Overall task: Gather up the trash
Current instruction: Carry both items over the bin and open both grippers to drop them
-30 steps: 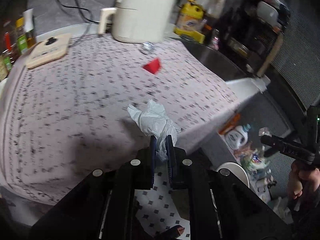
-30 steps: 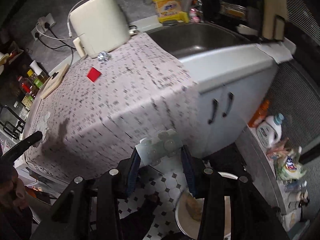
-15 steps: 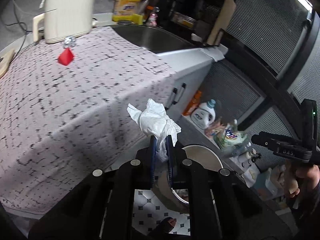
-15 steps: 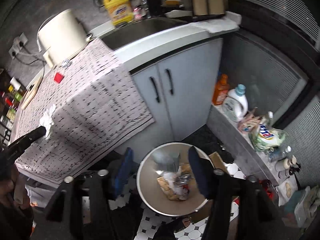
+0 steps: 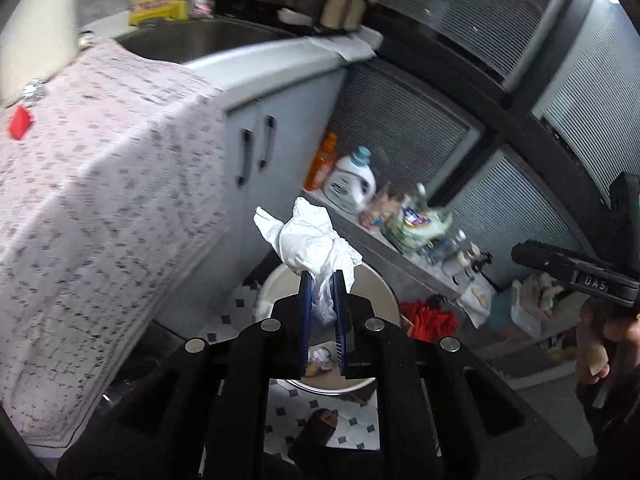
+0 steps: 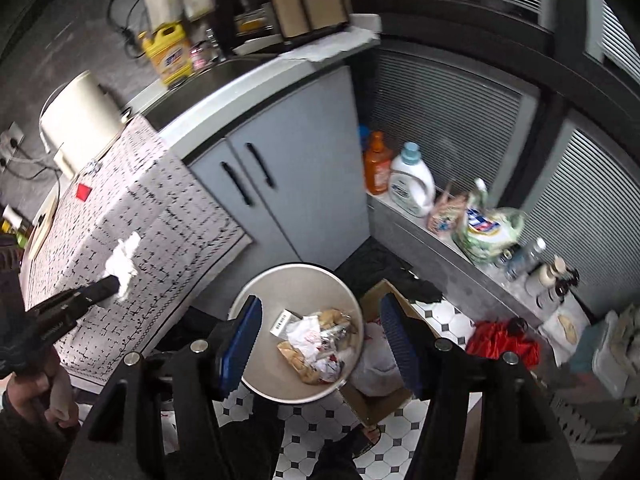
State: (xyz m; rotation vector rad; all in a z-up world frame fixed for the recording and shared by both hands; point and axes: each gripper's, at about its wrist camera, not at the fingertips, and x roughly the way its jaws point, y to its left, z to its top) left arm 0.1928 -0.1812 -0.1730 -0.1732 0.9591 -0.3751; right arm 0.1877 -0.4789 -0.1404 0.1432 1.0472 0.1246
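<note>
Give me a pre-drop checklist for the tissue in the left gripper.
1. Tissue clamped in left gripper: ok.
2. Bin open, with room: ok.
3. Left gripper over bin: ok in the left view; in the right view it shows against the cloth, so cannot tell.
4. Right gripper empty, jaws apart: ok.
5. Right gripper clear of the bin mouth: not ok, it hangs above it.
</note>
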